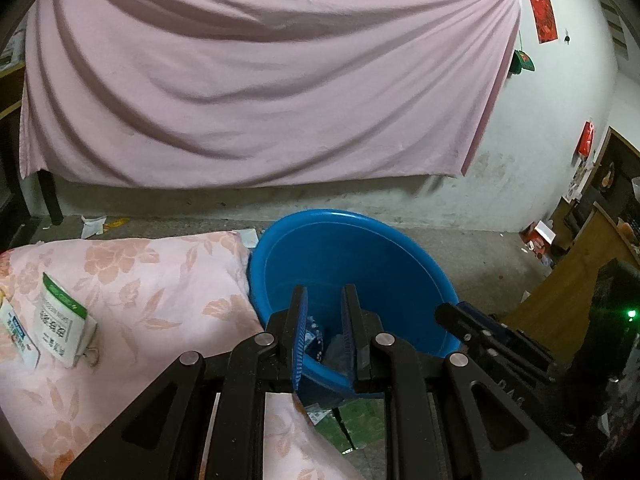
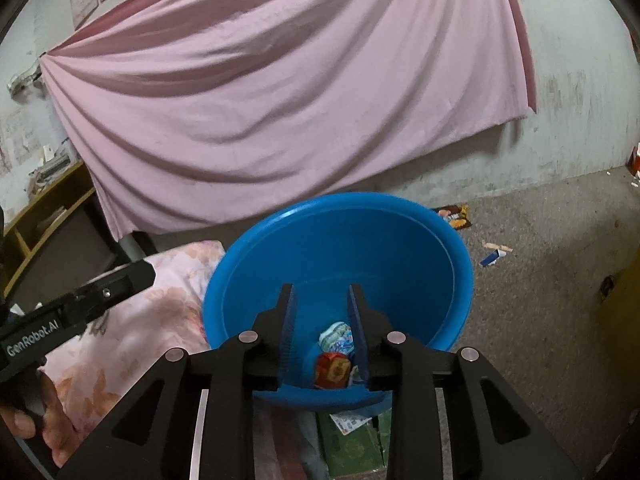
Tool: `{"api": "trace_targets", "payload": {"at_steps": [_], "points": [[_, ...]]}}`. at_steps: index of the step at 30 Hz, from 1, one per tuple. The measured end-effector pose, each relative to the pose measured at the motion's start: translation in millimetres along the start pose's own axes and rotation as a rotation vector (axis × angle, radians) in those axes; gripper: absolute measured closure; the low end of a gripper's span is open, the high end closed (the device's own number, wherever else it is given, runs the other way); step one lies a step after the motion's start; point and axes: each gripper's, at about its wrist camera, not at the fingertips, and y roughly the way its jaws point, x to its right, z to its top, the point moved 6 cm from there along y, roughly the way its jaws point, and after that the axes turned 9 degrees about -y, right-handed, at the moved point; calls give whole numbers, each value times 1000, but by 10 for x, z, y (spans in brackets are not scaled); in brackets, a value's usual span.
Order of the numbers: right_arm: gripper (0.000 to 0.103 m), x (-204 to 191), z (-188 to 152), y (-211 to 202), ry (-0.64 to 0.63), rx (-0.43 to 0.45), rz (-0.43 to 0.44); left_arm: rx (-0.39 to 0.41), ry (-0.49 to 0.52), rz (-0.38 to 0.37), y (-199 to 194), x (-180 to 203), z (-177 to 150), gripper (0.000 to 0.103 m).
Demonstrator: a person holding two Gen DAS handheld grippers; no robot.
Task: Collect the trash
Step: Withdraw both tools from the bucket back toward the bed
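Both grippers hover over the round blue plastic basin (image 2: 338,256), jaws part-open, holding nothing. Remaining trash, a green-and-white paper packet (image 1: 64,320) on the pink floral bedding (image 1: 152,280), lies left of the left gripper (image 1: 323,304) (nearer arm), long axis near-to-far; right gripper (image 2: 320,308) is farther.

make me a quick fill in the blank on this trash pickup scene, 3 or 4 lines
The basin that holds the trash is coloured ____.
Both the left gripper and the right gripper are open and hold ____.
The white and green packet lies on the floral ____.
The sheet hanging on the wall is ____.

Missing words: blue; nothing; pillow; pink
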Motion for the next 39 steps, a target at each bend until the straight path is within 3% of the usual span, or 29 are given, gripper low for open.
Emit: {"api": "trace_targets", "payload": {"at_steps": [5, 7, 11, 15, 17, 19, 20, 22, 25, 27, 39], "points": [[73, -81, 165, -185, 1, 86, 1, 42, -10, 1, -176, -79, 69, 89], [66, -117, 233, -259, -1, 123, 9, 62, -11, 2, -250, -99, 94, 88], [58, -290, 383, -435, -18, 213, 28, 127, -22, -1, -505, -230, 184, 73], [57, -515, 506, -569, -55, 283, 38, 196, -22, 4, -780, -383, 283, 71], [52, -619, 566, -637, -64, 315, 48, 237, -26, 12, -949, -472, 336, 56], [29, -720, 609, -723, -77, 349, 56, 300, -45, 15, -1144, -571, 388, 39], [26, -779, 630, -780, -85, 371, 59, 329, -53, 15, -1236, -614, 413, 28], [23, -882, 665, -866, -98, 404, 62, 392, -69, 25, -1436, -724, 458, 15], [13, -1045, 707, -1001, -114, 450, 75, 469, -82, 55, -1716, -880, 490, 2], [1, -1145, 729, -1100, -119, 487, 71, 499, -70, 67, -1891, -967, 488, 2], [0, -1902, 760, -1489, -198, 668, 113, 696, 14, 158, -2834, -1404, 353, 2]]}}
